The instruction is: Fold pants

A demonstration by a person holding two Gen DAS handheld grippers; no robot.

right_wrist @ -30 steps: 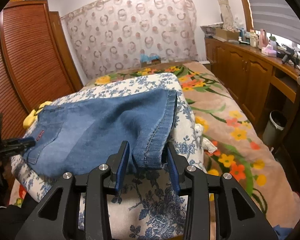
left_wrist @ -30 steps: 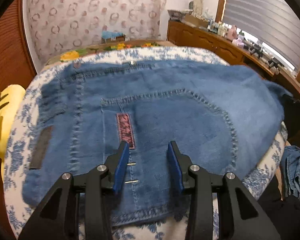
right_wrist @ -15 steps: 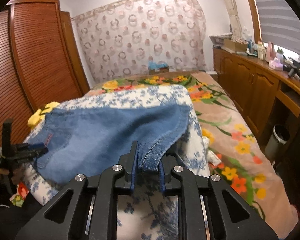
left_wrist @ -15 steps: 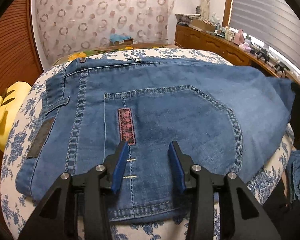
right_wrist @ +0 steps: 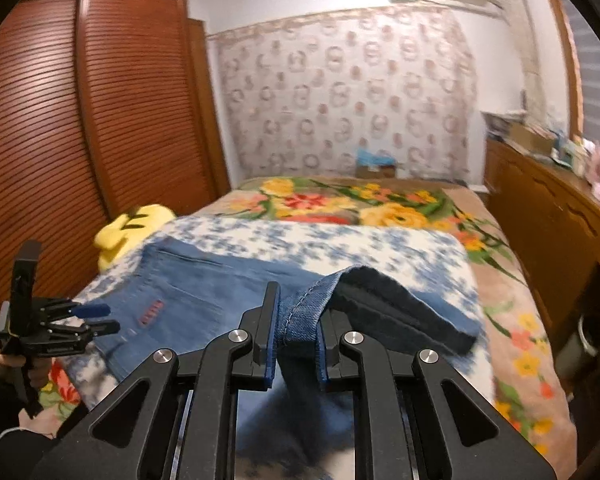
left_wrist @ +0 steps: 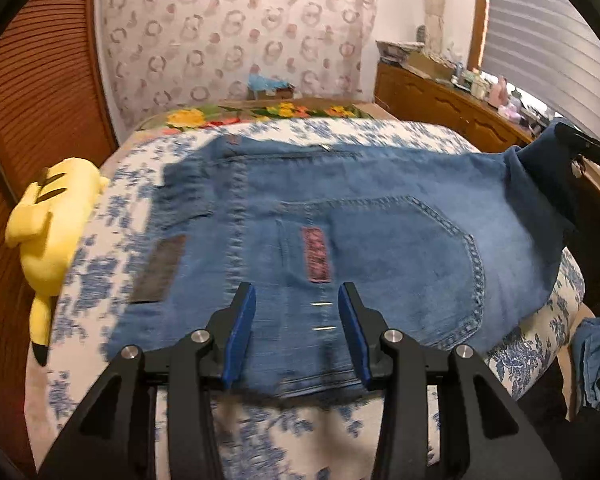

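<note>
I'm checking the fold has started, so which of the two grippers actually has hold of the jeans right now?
The right gripper: its fingers are shut on the hem of the jeans, lifting it. The left gripper hovers open over the waistband end, holding nothing.

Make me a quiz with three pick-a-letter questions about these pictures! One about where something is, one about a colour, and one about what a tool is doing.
1. Where is the yellow plush toy?
A. On top of the jeans
B. Beside the jeans, at the quilt's edge near the wooden wardrobe
C. On the cabinet by the window

2. What colour is the small label on the jeans pocket?
A. Green
B. White
C. Pinkish red

3. What is the right tool doing?
A. Gripping the jeans' hem, lifted off the quilt
B. Hanging open, holding nothing
C. Holding the plush toy

Answers:
1 B, the toy lies at the left edge of the blue-flowered quilt.
2 C, the label looks pinkish red.
3 A, the stitched hem sits between its fingers; the left tool is the open one.
</note>
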